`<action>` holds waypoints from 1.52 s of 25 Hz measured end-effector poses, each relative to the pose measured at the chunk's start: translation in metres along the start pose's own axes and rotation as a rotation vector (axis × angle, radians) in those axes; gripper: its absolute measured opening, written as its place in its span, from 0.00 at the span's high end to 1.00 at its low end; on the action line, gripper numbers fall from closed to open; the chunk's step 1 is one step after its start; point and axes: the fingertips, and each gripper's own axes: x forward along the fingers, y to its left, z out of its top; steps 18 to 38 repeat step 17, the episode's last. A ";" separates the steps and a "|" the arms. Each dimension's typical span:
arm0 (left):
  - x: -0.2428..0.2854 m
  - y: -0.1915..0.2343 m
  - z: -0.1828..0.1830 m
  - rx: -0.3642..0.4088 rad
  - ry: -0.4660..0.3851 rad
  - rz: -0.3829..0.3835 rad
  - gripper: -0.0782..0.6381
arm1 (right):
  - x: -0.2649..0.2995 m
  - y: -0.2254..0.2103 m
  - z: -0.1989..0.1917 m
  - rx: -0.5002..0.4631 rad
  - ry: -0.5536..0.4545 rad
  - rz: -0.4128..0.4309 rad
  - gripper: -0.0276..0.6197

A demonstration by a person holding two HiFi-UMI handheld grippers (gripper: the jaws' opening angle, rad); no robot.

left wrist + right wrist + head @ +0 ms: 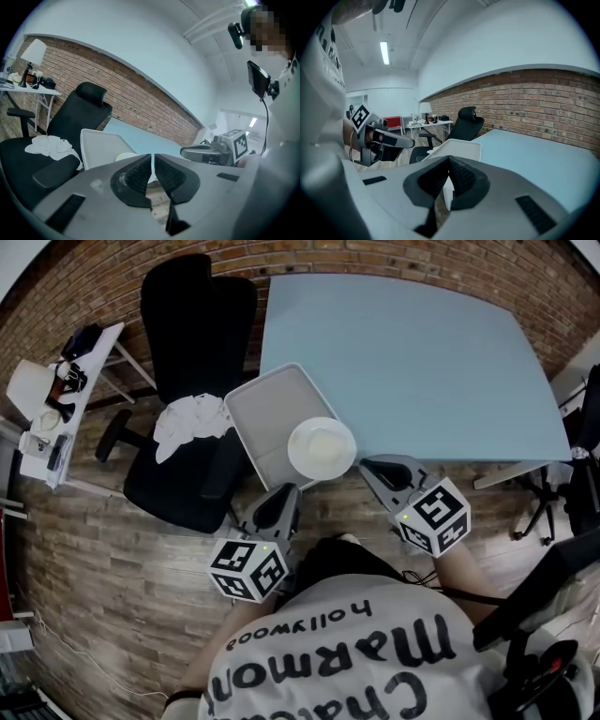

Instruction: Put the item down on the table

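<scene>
At the near left corner of the table [422, 362] the tray [258, 418] is being held between both tools, with the plate [322, 448] sitting on its near end; a hold at two points is probably guarding the plate against sliding. The left tool [281, 495] is pinching the tray's near edge, jaws almost together with a white sliver of rim between them. The right tool [367, 465] is clamping the same edge beside the plate, jaws closed on the rim. Part of the tray is lying over the table and part is jutting out toward the chair [197, 324]; whether it is touching the table I cannot tell, so the setting down is likely unfinished
</scene>
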 end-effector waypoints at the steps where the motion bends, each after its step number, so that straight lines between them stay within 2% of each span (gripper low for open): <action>1: -0.002 0.000 0.000 0.003 -0.001 -0.001 0.86 | 0.000 0.002 0.000 -0.005 0.001 0.000 0.94; 17: -0.038 0.010 0.001 0.010 -0.022 0.004 0.86 | -0.001 0.039 0.000 -0.066 0.028 -0.017 0.94; 38: -0.038 0.010 0.001 0.010 -0.022 0.004 0.86 | -0.001 0.039 0.000 -0.066 0.028 -0.017 0.94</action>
